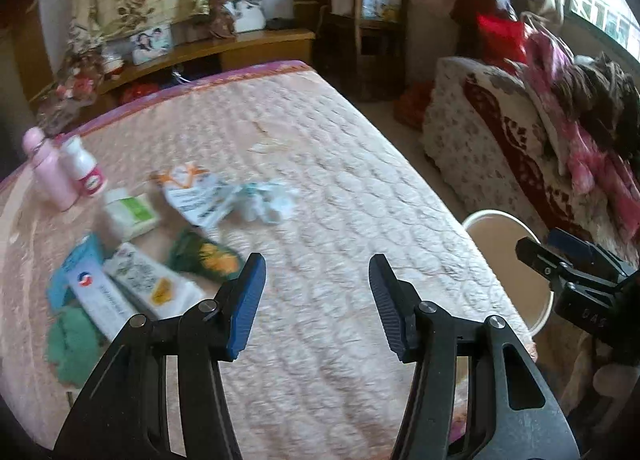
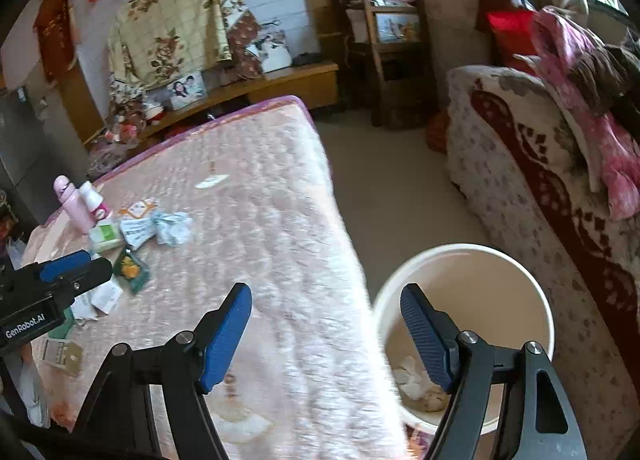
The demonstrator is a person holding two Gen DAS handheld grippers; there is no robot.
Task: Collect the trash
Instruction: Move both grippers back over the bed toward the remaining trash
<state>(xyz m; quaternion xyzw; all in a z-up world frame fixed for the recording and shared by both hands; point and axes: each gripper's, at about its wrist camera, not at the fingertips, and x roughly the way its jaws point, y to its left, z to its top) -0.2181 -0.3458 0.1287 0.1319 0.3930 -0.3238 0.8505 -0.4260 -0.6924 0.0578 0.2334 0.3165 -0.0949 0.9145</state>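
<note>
Left wrist view puts the left gripper (image 1: 318, 302) nearest, jaws spread wide and holding nothing, poised above the pink quilted bed (image 1: 340, 188). Right wrist view shows the right gripper (image 2: 326, 334) likewise wide and empty, straddling the bed's edge and the white bucket (image 2: 472, 256) on the floor just beside it; some pale crumpled scraps (image 2: 418, 384) already lie at the bucket's bottom, so I judge collecting is under way and both grippers are between picks. Farther along the bed sits the remaining litter: a green snack packet (image 1: 204, 254), a printed paper wrapper (image 1: 200, 196) and a crumpled white-and-blue tissue wad (image 1: 268, 200), the last two touching. Flat boxes and a pink bottle (image 1: 48, 170) beside them may not be trash; I cannot tell. Next, the left gripper probably needs to reach forward and left, lower onto the green packet or the wad, and close gently on thin, floppy material
</note>
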